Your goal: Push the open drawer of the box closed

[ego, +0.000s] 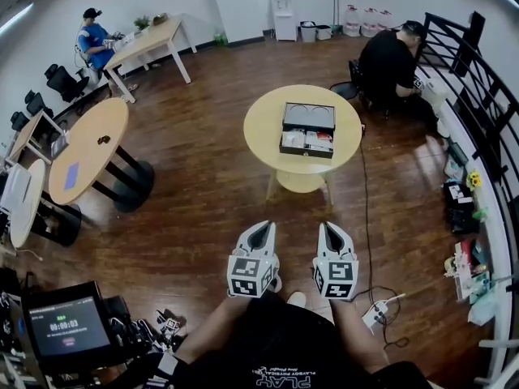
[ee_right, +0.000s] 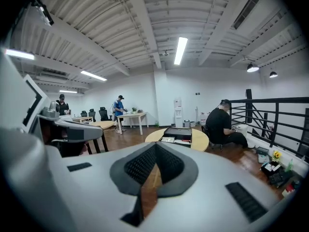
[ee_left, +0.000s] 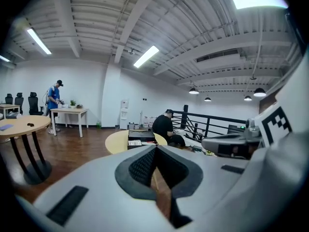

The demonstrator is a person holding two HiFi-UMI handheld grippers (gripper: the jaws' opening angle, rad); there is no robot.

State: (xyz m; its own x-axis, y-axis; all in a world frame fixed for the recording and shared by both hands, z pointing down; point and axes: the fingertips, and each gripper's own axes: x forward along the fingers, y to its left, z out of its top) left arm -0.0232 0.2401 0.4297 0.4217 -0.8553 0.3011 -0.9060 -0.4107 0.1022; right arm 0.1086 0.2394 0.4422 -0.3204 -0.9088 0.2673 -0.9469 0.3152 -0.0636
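A black box (ego: 308,117) stands on a round light-wood table (ego: 263,128), well ahead of me. Its drawer (ego: 306,143) is pulled out toward me and holds white and red items. My left gripper (ego: 258,233) and right gripper (ego: 332,233) hover side by side over the wooden floor, short of the table and pointing at it. Both are shut with nothing between their jaws. The box (ee_left: 141,138) is small and far beyond my left gripper (ee_left: 155,151) in the left gripper view. In the right gripper view the box (ee_right: 177,135) lies straight beyond my right gripper (ee_right: 157,149).
A person in black (ego: 391,57) sits just right of the table by a black railing (ego: 478,79). A cable (ego: 366,217) runs along the floor on the right. Larger oval tables (ego: 85,148) stand at left. A monitor (ego: 69,327) sits at lower left.
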